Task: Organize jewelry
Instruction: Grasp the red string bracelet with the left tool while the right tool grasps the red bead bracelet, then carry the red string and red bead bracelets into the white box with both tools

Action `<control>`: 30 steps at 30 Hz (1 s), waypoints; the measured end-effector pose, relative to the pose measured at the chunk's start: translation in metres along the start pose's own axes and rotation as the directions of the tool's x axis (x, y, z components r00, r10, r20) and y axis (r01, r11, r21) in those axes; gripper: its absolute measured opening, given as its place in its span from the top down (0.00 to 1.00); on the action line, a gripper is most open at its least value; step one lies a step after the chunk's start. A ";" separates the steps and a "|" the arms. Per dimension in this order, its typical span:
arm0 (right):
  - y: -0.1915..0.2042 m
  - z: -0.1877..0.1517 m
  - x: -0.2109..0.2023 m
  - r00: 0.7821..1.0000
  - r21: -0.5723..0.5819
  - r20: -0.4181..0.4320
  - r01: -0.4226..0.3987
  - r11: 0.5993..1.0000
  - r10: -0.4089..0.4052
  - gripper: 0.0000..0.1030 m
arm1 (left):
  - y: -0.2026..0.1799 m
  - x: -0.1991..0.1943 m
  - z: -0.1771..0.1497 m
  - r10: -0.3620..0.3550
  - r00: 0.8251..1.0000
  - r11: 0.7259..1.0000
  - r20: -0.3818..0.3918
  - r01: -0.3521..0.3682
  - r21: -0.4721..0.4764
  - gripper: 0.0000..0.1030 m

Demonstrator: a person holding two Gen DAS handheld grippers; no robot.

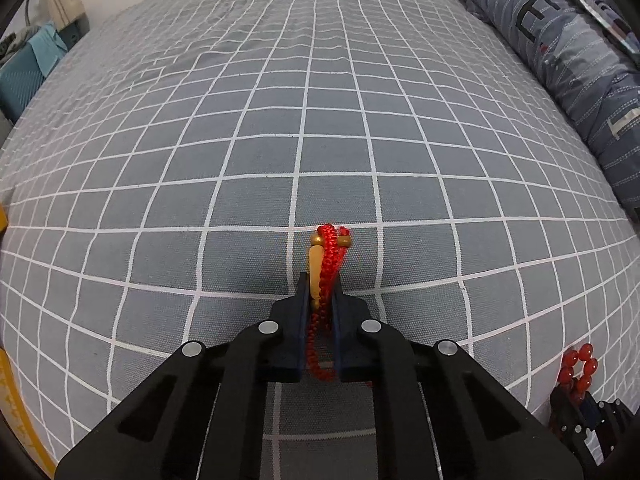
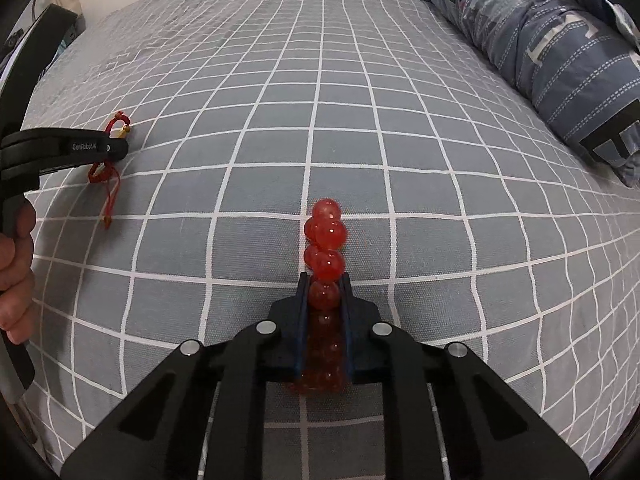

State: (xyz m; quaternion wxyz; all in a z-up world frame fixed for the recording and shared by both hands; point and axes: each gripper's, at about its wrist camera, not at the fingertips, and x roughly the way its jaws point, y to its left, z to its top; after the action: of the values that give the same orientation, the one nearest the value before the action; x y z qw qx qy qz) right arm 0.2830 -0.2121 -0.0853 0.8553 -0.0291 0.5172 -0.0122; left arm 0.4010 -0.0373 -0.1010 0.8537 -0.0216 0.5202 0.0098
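My left gripper (image 1: 321,280) is shut on a red braided cord bracelet (image 1: 330,256) with gold beads, held above the bed. The same bracelet (image 2: 105,172) shows in the right wrist view, hanging from the left gripper (image 2: 120,147) with a cord tail dangling. My right gripper (image 2: 325,280) is shut on a red bead bracelet (image 2: 325,236), whose round translucent beads stick out past the fingertips. The bead bracelet (image 1: 578,364) and right gripper (image 1: 576,396) also show at the lower right of the left wrist view.
A bed with a grey sheet with a white grid (image 1: 320,120) fills both views. A rolled blue patterned quilt (image 1: 560,40) lies along the right side. A yellow object (image 1: 8,392) sits at the left edge. Teal items (image 1: 28,68) stand beyond the bed's far left.
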 end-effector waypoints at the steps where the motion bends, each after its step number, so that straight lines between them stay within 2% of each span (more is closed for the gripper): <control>1: -0.002 0.000 -0.001 1.000 0.009 0.007 -0.005 1.000 0.005 0.88 | 0.000 -0.001 0.000 -0.001 1.000 1.000 0.003 0.001 -0.003 0.92; 9: -0.006 0.002 -0.011 0.999 0.039 0.046 0.016 0.999 -0.018 0.88 | -0.002 -0.014 -0.005 -0.058 0.998 0.998 0.032 0.059 -0.025 0.92; 30: -0.010 -0.001 -0.056 0.989 0.094 0.140 0.031 0.995 -0.045 0.88 | -0.011 -0.072 -0.023 -0.104 0.990 0.995 0.097 0.103 0.015 0.92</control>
State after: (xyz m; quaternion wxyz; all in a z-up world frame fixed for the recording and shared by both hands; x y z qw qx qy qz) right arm 0.2562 -0.2189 -0.0353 0.8900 -0.0006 0.4532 -0.0501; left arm 0.3482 -0.0484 -0.0474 0.8777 -0.0440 0.4759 -0.0363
